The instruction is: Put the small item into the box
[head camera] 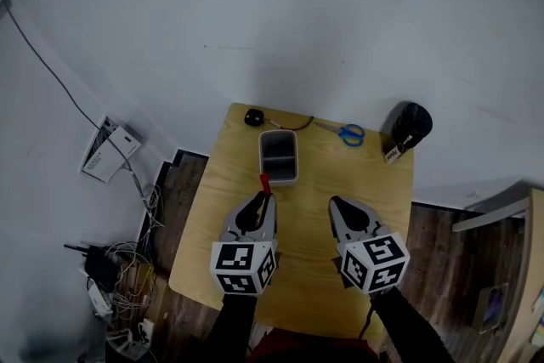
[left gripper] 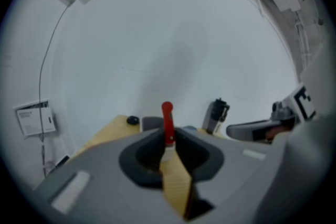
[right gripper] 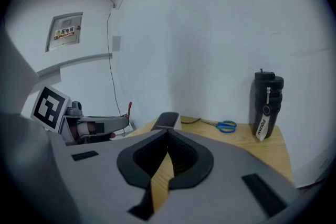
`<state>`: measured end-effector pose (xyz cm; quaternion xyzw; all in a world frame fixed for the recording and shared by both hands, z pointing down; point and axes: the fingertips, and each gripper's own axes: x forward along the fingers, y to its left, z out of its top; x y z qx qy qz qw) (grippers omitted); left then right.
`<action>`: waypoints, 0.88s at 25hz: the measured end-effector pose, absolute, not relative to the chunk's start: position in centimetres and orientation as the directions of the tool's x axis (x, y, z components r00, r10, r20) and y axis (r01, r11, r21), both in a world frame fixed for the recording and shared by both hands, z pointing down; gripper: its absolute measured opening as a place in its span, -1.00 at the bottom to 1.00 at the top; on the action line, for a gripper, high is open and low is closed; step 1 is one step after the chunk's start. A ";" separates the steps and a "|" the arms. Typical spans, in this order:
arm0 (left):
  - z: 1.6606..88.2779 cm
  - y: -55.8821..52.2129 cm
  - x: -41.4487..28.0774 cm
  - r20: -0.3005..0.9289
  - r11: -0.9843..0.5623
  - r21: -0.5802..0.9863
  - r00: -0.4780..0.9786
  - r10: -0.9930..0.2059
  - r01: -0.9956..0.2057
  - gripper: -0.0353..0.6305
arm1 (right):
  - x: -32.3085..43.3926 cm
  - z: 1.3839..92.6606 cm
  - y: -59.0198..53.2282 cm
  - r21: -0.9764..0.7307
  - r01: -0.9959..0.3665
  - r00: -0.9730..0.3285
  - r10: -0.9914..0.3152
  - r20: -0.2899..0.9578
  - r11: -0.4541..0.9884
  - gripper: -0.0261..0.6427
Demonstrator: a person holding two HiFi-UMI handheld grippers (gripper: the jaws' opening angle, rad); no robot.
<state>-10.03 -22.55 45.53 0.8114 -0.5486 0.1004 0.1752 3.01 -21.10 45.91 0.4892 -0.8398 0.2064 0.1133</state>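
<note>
A small red stick-like item (head camera: 264, 183) stands upright between the tips of my left gripper (head camera: 265, 196), which is shut on it just short of the grey open box (head camera: 279, 155). In the left gripper view the red item (left gripper: 167, 122) rises from the closed tips of the left gripper (left gripper: 168, 142), with the box (left gripper: 151, 123) right behind it. My right gripper (head camera: 334, 204) hovers over the table to the right, shut and holding nothing; in its own view the right gripper (right gripper: 168, 135) points toward the box (right gripper: 167, 120).
On the small wooden table (head camera: 374, 183) lie blue scissors (head camera: 348, 133), a black bottle with a tag (head camera: 410, 127) at the far right corner, and a black round object with a cable (head camera: 252, 116) behind the box. Cables and devices (head camera: 119, 268) clutter the floor at left.
</note>
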 end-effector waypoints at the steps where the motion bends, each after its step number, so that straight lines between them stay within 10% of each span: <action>1: 45.7 -22.9 -10.0 0.356 -0.336 0.174 0.378 -0.855 -0.926 -0.71 | 2.9 46.1 -21.3 -0.236 -0.868 -0.497 -0.773 0.395 0.437 -0.90; 22: 50.2 -28.3 -9.0 0.425 -0.313 0.150 0.348 -0.836 -0.938 -0.71 | 2.0 49.7 -25.1 -0.245 -0.864 -0.503 -0.744 0.440 0.439 -0.90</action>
